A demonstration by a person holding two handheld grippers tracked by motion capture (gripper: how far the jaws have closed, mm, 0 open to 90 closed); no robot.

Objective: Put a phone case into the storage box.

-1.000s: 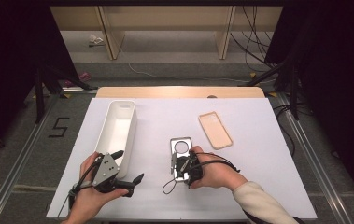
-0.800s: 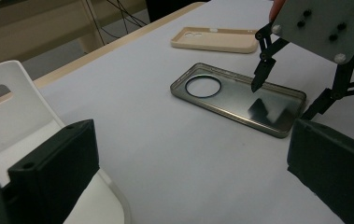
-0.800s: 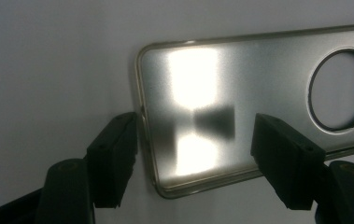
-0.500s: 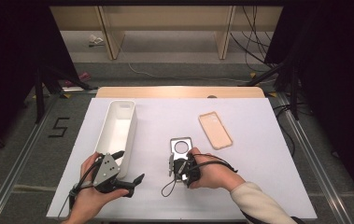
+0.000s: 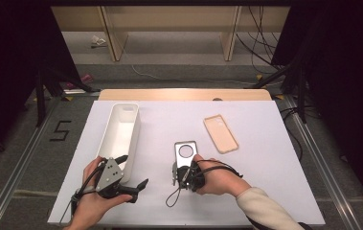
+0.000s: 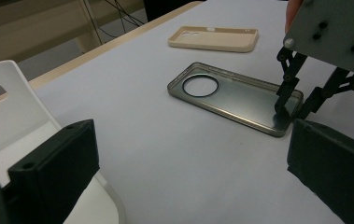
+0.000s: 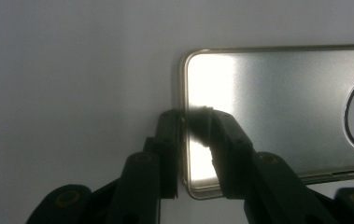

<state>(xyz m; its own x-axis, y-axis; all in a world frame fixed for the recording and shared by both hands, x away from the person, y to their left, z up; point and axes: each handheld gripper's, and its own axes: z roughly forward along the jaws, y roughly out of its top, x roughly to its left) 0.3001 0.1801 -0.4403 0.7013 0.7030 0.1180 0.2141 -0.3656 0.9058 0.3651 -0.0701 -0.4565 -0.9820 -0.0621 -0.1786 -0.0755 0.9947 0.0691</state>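
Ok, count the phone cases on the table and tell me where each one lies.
2. The grey case lies mid-table, its near end between the right gripper jaws. The beige case lies farther back, to its right, untouched.

The high camera hung above the person's edge of the white table (image 5: 275, 158), facing forward and down, far enough to take in the whole top and the floor beyond. The left gripper's camera sat low near the table's near-left, looking across it past the white bin (image 6: 6, 107) toward the grey phone case (image 6: 240, 98), also seen from above (image 5: 187, 154). The right gripper's camera pointed down, very close to that case's end (image 7: 277, 102)
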